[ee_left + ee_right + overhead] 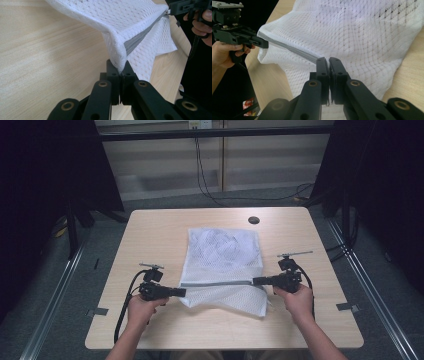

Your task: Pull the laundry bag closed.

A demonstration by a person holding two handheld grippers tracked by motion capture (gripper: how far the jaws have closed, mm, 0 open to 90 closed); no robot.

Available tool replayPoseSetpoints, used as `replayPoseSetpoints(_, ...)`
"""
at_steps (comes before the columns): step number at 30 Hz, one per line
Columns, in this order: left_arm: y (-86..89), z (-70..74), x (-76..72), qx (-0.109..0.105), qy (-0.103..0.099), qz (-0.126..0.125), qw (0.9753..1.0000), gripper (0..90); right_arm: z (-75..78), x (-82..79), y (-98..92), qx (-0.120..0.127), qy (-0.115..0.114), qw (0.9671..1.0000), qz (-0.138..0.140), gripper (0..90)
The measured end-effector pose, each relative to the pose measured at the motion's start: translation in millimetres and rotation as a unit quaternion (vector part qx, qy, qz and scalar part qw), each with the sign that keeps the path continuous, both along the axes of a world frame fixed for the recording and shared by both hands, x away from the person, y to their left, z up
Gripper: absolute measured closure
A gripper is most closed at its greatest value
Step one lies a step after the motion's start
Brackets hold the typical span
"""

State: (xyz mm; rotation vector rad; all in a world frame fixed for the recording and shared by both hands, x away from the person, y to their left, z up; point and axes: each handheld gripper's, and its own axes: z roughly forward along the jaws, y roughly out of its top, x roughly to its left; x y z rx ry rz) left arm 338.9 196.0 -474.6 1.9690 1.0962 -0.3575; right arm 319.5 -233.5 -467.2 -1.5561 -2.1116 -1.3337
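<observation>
White mesh bag (223,265) flat on table, grey zipper (215,283) stretched taut, near edge lifted.

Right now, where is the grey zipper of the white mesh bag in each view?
High view: grey zipper runs across the centre, between both grippers.
Left gripper view: zipper slants up to the upper right.
Right gripper view: zipper slants across the left of centre.
Shared landmark: white mesh bag.

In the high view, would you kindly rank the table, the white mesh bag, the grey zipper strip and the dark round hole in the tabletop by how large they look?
1. Table, by far the largest.
2. White mesh bag, covering the table's middle.
3. Grey zipper strip, long but thin, stretched between left gripper and right gripper.
4. Dark round hole, smallest.
</observation>
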Motion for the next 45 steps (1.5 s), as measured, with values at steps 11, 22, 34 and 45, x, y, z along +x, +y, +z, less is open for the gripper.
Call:
replayPoseSetpoints(11,1.0,0.4,0.6,0.000,0.003,-0.002,1.0000,88.7,0.7,0.0,0.2,0.003,0.003,1.0000,0.001,87.2)
replayPoseSetpoints(22,6.3,0.6,1.6,0.002,-0.001,0.005,1.0000,88.7,1.8,0.1,-5.8,0.005,0.000,1.0000,-0.007,87.2)
replayPoseSetpoints(34,8.8,0.5,2.0,0.004,0.000,0.012,0.9999,88.7,3.4,-0.5,-8.4,0.004,-0.002,0.9999,-0.010,87.2)
replayPoseSetpoints(45,15.7,0.1,2.8,-0.003,0.003,0.023,0.9997,88.7,2.7,-0.6,-18.7,0.003,-0.002,0.9997,-0.025,87.2)
